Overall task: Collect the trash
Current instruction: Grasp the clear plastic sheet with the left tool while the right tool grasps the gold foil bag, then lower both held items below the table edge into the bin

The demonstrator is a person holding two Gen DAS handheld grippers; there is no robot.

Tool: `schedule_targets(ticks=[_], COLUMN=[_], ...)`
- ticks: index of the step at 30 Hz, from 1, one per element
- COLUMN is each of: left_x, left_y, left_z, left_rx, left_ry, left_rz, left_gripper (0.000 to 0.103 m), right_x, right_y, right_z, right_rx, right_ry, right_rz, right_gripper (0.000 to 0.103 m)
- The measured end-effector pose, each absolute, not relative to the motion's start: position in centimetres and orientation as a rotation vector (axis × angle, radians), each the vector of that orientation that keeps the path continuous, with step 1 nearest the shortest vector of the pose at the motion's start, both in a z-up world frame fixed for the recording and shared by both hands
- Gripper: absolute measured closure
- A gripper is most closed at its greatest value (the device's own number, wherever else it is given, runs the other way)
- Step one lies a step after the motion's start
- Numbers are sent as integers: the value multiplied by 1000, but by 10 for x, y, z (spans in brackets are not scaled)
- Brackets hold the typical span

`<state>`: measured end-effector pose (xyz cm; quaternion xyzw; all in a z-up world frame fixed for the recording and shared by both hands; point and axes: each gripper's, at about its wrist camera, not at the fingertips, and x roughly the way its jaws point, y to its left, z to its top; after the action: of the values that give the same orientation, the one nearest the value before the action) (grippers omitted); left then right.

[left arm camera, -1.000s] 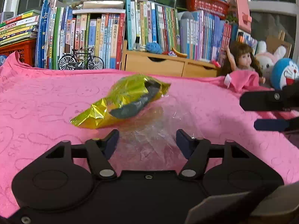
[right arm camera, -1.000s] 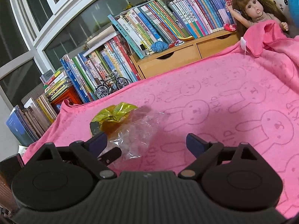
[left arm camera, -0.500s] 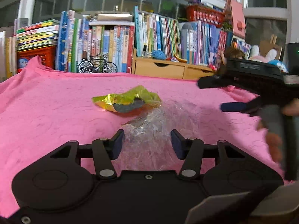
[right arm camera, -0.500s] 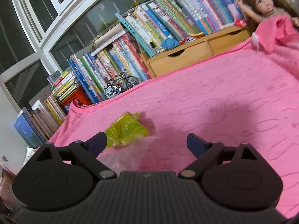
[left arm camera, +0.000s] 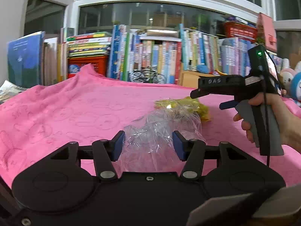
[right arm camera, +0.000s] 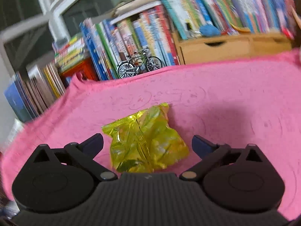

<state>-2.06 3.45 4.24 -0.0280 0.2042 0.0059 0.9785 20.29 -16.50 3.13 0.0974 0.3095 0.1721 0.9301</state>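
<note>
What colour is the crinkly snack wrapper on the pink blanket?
The crinkly foil snack wrapper is shiny yellow-green, clearest in the right wrist view.

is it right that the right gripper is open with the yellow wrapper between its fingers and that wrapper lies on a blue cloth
Not quite: the cloth is pink, not blue, as the right wrist view shows. The rest holds: the right gripper is open, with the yellow wrapper lying between its fingers.

Pink cloth [right arm camera: 225,98] carries yellow wrapper [right arm camera: 144,141], clear bag [left arm camera: 156,131]

Shiny yellow wrapper [right arm camera: 146,141], clear crinkled plastic bag [left arm camera: 156,131], pink blanket [right arm camera: 235,101] with faint bunny outlines
</note>
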Motion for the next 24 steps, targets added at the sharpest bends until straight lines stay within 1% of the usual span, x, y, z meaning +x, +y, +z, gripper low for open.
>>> schedule_targets(ticks=[5,6,8,10,12,13,15,16,18,21,24], left_x=[-14,-12,-12,-10,-6,-6,-6,-6,-7,-10,-12], left_y=[52,54,57,59,61,62,62,62,61,59,57], left_z=[37,37,36,34,33,33,32,31,31,31,33], left_rx=[-96,-98,-97,-102,-117,-123,-128,-129,-131,-131,-140], left_ry=[437,439,439,445,454,458,461,464,467,471,474], left_rz=[40,42,45,48,50,50,49,48,44,40,33], left_gripper=[51,51,51,51,51,51,51,51,51,51,51], right_x=[222,224,222,214,205,200,191,187,177,161,141], right_y=[-141,-137,-134,-133,-134,-135,-138,-140,-149,-159,-166], right_z=[16,11,4,3,4,5,8,9,14,21,29], right_rx=[125,109,93,46,26,17,6,11,45,68,71], right_ry=[699,720,736,722,717,713,702,696,683,660,639], right_rz=[357,360,362,368,368,362,341,321,305,296,312], right_gripper=[0,8,13,22,35,38,55,58,64,67,67])
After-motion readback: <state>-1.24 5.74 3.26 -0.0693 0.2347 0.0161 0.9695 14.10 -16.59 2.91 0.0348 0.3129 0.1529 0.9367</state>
